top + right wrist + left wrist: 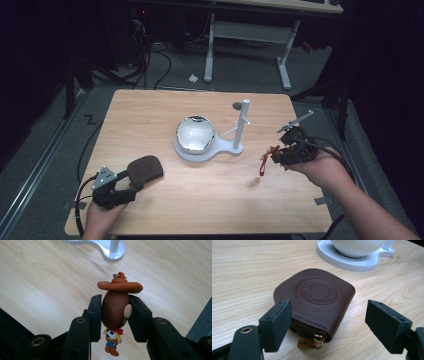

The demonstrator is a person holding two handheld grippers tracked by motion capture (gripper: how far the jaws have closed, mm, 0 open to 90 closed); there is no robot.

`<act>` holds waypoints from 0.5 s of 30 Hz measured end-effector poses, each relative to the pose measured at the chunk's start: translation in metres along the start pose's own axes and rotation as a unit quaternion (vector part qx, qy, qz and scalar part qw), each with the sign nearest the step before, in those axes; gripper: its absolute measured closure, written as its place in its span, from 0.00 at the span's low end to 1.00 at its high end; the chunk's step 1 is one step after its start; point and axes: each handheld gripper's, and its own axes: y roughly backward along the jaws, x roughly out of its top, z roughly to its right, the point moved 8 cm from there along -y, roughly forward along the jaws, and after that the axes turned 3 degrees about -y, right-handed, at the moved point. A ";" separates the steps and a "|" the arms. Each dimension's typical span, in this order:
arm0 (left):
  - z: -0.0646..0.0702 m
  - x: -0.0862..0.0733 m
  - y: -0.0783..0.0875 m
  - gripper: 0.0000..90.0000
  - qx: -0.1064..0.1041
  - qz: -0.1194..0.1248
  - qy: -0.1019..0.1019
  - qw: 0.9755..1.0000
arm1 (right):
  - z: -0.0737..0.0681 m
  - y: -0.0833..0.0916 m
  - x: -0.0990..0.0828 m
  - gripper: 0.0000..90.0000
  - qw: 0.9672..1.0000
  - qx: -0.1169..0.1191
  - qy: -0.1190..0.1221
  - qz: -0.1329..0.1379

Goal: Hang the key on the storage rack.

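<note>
A brown leather zip pouch (145, 168) lies flat at the table's near left. Its embossed round stamp faces up and its brass zip pull (309, 342) points at my left gripper (328, 322). That gripper is open, one jaw on each side of the pouch's (317, 300) near end, and in the high view the left gripper (129, 187) sits just behind the pouch. My right gripper (115, 312) is shut on the head of a small cowboy figure keychain (116, 307), hat pointing away. The figure (264, 162) hangs above the table's right side from the right gripper (277, 156).
A white stand (210, 150) in the middle of the table carries a shiny round bowl (195, 134) and an upright white peg (242, 122) with a side arm. The stand's base (110, 247) lies ahead of the right gripper. A desk frame stands beyond the table.
</note>
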 end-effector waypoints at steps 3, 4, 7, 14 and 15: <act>0.000 0.000 0.000 0.24 0.000 0.000 0.000 1.000 | -0.001 0.002 0.004 0.73 1.000 0.000 0.002 0.003; 0.000 0.000 0.001 0.24 0.000 0.001 0.001 1.000 | -0.001 0.004 0.008 0.73 1.000 -0.001 0.003 0.006; -0.001 0.000 0.001 0.24 0.000 0.002 0.001 1.000 | -0.002 0.006 0.015 0.73 1.000 -0.001 0.006 0.010; -0.002 0.001 0.002 0.24 -0.001 0.004 0.003 1.000 | -0.004 0.010 0.031 0.74 1.000 -0.005 0.012 0.019; -0.002 0.001 0.002 0.24 -0.001 0.004 0.003 1.000 | -0.004 0.011 0.033 0.74 1.000 -0.005 0.013 0.021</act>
